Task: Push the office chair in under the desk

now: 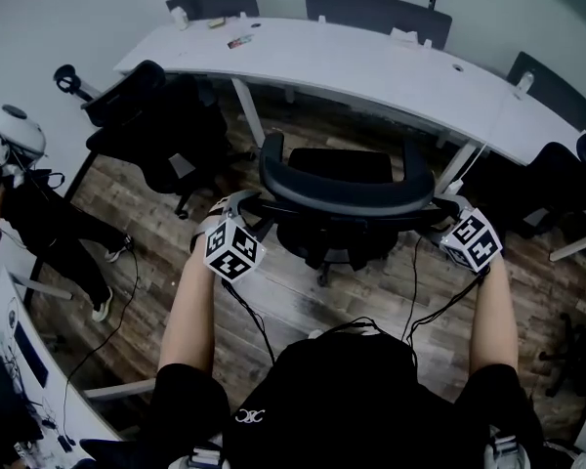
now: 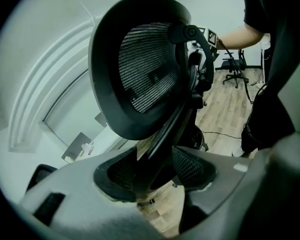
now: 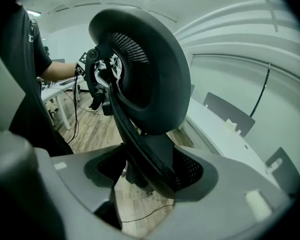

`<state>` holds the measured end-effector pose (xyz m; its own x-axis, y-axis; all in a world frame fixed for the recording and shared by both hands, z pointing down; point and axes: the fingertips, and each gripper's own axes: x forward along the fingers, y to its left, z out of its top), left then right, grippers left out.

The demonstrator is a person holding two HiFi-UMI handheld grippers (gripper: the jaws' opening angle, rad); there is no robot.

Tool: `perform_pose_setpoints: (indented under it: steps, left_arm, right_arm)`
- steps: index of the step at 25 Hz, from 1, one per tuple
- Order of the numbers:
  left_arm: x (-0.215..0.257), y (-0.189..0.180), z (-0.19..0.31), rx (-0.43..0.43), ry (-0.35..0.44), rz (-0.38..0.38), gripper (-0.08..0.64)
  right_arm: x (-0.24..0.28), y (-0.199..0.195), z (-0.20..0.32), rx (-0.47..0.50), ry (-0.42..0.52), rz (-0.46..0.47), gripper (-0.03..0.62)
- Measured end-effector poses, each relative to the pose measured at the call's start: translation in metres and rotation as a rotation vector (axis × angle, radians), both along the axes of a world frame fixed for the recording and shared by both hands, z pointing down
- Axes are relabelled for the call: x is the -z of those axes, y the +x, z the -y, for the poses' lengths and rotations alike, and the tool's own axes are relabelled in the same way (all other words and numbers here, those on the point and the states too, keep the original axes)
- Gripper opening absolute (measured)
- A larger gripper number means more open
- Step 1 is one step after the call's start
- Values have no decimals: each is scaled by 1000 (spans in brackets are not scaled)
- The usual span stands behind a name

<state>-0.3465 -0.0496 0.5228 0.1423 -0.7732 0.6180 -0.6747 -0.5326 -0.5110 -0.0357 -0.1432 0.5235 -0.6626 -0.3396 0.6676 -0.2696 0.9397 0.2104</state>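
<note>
White curved desk (image 1: 391, 71) stands just beyond the black office chair (image 1: 344, 182). The left gripper (image 1: 236, 213) and right gripper (image 1: 451, 213) each pinch the backrest's side rim. The seat mostly hides the chair's base.

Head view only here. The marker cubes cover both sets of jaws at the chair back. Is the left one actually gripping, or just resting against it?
Observer: Gripping. In the left gripper view, the left gripper has its jaws closed on the black frame edge of the office chair, one jaw on each side of it.
Operator: And the right?
Observer: Same. The right gripper view shows the right gripper with its jaws clamped on the chair's other frame edge. The mesh back rises just above them.
</note>
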Motion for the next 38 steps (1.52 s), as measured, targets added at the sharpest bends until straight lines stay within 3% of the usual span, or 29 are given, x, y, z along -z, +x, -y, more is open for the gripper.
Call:
perform_pose_setpoints:
  steps: [25, 38]
  left_arm:
    - [2, -40, 101, -144, 13, -34, 224]
    - [4, -86, 159, -148, -28, -39, 230]
  right_arm:
    - [3, -35, 77, -86, -1, 43, 313]
    - [5, -77, 108, -145, 30, 63, 314]
